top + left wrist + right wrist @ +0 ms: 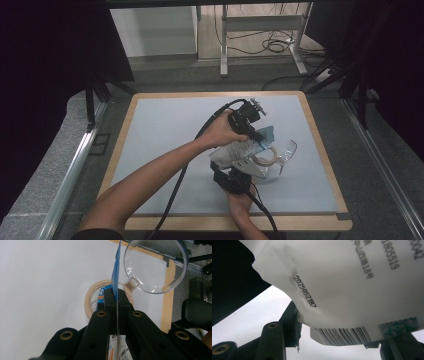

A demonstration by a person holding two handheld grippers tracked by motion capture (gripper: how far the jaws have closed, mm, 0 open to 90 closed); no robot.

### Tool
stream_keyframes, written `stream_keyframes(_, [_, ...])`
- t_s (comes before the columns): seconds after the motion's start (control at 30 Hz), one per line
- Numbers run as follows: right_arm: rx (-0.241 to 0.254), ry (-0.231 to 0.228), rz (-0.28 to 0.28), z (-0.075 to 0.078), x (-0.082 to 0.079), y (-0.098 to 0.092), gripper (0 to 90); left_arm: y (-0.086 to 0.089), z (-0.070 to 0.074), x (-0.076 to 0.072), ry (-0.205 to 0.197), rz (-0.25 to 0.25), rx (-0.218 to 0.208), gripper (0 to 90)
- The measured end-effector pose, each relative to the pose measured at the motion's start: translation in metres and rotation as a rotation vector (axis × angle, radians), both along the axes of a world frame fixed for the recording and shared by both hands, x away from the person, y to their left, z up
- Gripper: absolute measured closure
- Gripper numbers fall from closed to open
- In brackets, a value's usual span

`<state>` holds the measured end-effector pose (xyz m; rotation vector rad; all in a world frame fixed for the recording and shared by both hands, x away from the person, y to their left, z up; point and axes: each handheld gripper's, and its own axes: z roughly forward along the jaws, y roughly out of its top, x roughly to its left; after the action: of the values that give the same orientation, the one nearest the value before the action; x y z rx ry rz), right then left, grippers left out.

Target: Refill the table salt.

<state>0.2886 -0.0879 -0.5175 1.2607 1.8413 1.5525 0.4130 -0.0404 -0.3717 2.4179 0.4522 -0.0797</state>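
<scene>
A white pouch (pixel 235 150) with a blue top edge (pixel 115 277) hangs above the middle of the grey mat, stretched between both grippers. My left gripper (pixel 260 136) comes from the far side and is shut on that blue edge, its jaws (pixel 117 293) pressed tight with the thin foil between them. My right gripper (pixel 239 167) sits on the near side, and its jaws (pixel 342 337) clamp the pouch's lower end (pixel 342 285), where a barcode and a printed date code show. The pouch hides the right fingertips.
A beige tape ring (pixel 92 293) lies on the mat (pixel 160 135) under the pouch, with a clear round plastic piece with a short handle (pixel 155 267) just beyond it, towards the wooden table edge (pixel 327 165). Both cables trail towards the front edge.
</scene>
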Motion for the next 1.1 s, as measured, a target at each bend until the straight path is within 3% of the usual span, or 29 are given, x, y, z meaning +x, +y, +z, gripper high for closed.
stream_keyframes(0.5, [0.026,-0.008,0.001,0.007,0.001,-0.001,45.7,-0.008,0.003,0.002,0.012,-0.017,0.012,90.0])
stream_keyframes(1.1, [0.022,-0.011,0.004,0.009,0.003,0.001,47.1,-0.012,-0.002,0.005,0.014,-0.026,0.042,90.0])
